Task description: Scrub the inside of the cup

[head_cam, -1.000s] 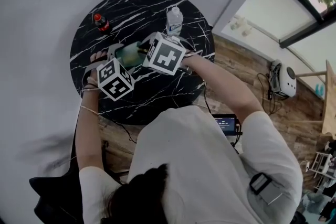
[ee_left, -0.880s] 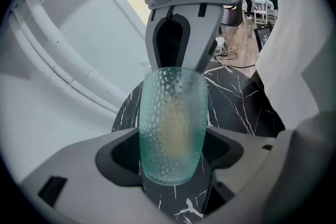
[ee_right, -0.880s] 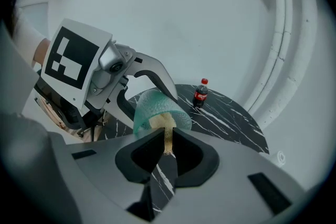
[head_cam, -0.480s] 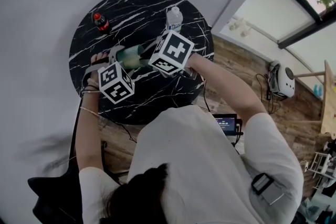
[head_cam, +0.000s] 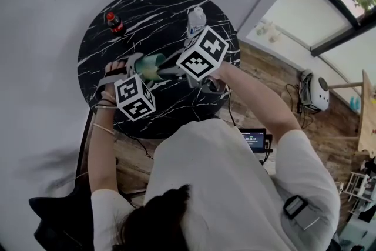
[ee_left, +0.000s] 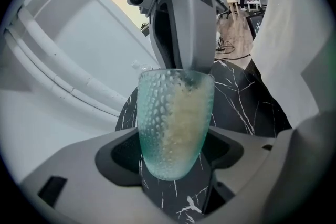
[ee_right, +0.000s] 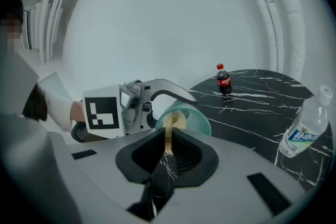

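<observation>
A green dimpled glass cup lies tilted between the jaws of my left gripper, which is shut on its base end. In the head view the cup hangs above the table, mouth toward my right gripper. That gripper is shut on a thin yellowish sponge, whose far end reaches into the cup's mouth. Through the glass the sponge shows pressed against the inner wall. The right gripper's fingers stand just over the rim.
The round black marble table bears a small cola bottle at the far left and a clear water bottle at the far right, also in the right gripper view. Wooden floor and a laptop lie beyond the table's near edge.
My right gripper has rolled and shifted a little to the right and up, its marker cube now tilted differently. More of the cup's mouth shows. The left gripper has barely moved.
</observation>
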`<state>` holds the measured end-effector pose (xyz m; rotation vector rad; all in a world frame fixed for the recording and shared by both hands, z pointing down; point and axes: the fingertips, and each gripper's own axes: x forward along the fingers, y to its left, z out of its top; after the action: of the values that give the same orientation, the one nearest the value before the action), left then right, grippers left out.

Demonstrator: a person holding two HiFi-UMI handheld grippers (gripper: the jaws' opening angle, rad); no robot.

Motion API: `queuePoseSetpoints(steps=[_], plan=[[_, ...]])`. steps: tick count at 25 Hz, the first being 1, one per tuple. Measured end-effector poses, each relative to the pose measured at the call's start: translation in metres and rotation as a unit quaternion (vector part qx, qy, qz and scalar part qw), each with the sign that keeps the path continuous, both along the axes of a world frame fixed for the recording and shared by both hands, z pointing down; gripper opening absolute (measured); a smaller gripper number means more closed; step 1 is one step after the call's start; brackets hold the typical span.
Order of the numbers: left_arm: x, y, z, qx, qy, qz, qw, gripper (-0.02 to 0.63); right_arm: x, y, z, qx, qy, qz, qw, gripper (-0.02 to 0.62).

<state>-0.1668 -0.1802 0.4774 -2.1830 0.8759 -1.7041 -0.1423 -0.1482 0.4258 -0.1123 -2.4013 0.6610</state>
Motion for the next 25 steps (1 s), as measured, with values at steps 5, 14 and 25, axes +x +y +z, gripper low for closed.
queuePoseSetpoints(steps=[5,14,25], plan=[[-0.003,-0.003,0.001,0.003,0.004,-0.014,0.9999,0.342,-0.004,-0.004,-0.012,-0.063,-0.042,0.039,0.996,0.057],[-0.006,-0.009,0.008,-0.003,0.010,-0.030,0.9995,0.342,-0.009,-0.011,-0.017,-0.135,-0.079,0.084,0.984,0.057],[-0.011,-0.021,0.004,0.016,0.024,-0.048,0.9984,0.342,-0.012,-0.029,-0.027,-0.217,-0.124,0.146,0.957,0.057]])
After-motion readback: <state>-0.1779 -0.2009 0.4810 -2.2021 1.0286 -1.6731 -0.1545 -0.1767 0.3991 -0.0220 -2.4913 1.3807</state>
